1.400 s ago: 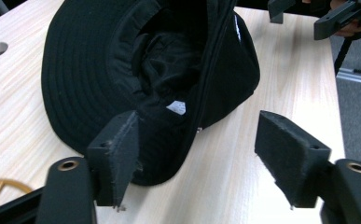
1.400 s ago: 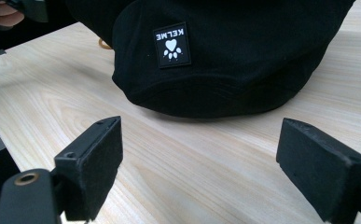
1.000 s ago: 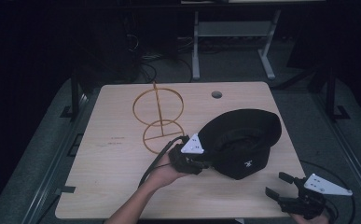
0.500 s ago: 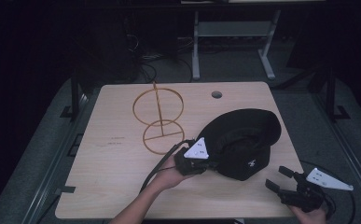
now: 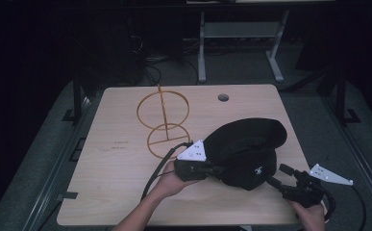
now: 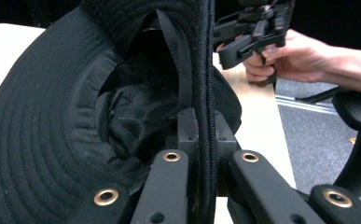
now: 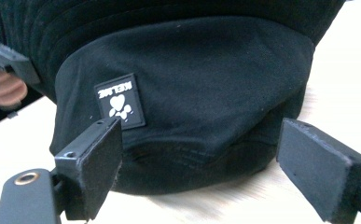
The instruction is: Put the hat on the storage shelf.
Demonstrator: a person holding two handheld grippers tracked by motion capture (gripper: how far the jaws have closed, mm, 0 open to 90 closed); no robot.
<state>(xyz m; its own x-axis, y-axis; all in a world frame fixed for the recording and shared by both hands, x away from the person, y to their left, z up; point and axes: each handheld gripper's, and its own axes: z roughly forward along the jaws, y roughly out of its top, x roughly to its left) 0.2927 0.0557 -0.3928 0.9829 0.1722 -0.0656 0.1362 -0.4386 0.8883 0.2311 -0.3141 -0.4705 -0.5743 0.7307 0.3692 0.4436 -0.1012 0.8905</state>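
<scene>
Pinching the stitched brim of the black cloth bucket hat (image 5: 245, 150) at its left side, the left tongs (image 5: 211, 169) hold it on the pale wooden bench (image 5: 121, 192); the right tongs (image 5: 276, 175), spread wide, face its crown just ahead

On the table (image 5: 106, 192) we see the hat (image 5: 246, 149) at the near right, with the wire stand (image 5: 163, 120) behind it to the left. The left gripper (image 5: 212, 169) sits at the hat's left side, on its brim. The right gripper (image 5: 276, 177) lies just right of the hat at the table's near edge, the hat's crown between its jaws.
</scene>
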